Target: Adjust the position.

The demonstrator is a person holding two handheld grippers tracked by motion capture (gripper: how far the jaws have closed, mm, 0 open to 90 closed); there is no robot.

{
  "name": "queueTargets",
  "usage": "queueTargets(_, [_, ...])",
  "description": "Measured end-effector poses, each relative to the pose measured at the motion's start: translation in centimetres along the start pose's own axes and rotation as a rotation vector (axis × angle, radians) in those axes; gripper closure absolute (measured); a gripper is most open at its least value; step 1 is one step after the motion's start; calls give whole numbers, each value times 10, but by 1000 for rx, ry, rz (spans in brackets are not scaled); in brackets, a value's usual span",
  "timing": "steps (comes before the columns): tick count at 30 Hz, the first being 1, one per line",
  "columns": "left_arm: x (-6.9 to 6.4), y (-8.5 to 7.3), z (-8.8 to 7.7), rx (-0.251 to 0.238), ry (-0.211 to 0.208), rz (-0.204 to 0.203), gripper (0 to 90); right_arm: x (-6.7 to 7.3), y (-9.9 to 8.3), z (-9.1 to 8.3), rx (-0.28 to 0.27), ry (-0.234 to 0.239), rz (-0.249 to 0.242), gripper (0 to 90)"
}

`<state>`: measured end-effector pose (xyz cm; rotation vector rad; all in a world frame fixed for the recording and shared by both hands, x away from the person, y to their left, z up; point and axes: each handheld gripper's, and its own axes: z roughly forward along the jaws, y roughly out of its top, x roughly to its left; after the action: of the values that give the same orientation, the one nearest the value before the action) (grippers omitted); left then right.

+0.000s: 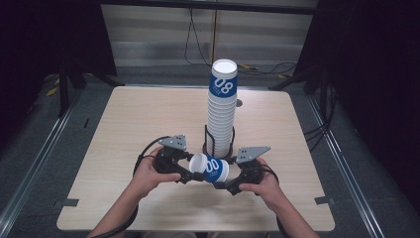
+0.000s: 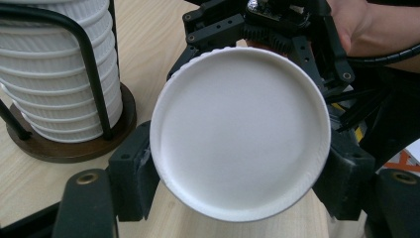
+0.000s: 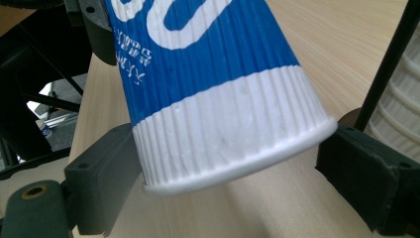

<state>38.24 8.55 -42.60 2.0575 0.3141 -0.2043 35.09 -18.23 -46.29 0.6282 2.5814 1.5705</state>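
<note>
Low centre of the high view, both grippers pinch one blue-and-white paper cup: left gripper at its base, right gripper at its rim; placing it on the cup stack is left to do

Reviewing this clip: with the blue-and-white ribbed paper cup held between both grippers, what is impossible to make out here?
- Blue-and-white ribbed paper cup: its inside is hidden; the left gripper view faces its closed white base.
- Cup's small print: too small to read in the right gripper view.
- Right gripper: whether its pads press the rim is unclear.
- Tall stack of white ribbed cups: cut off by the frame's edge in both gripper views.
</note>
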Motion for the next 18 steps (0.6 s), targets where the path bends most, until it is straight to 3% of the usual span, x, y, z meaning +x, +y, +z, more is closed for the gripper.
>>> queueTargets(4, [0,2,-1,-1,1,4,291,0,2,-1,-26,4,-4,124])
queueTargets(12, [1,0,0,3,-7,1,292,2,4,-3,-14,-6,-43,148])
queueTargets(18, [1,-4,2,21,-10,3,292,2,2,-2,11,-6,-46,170])
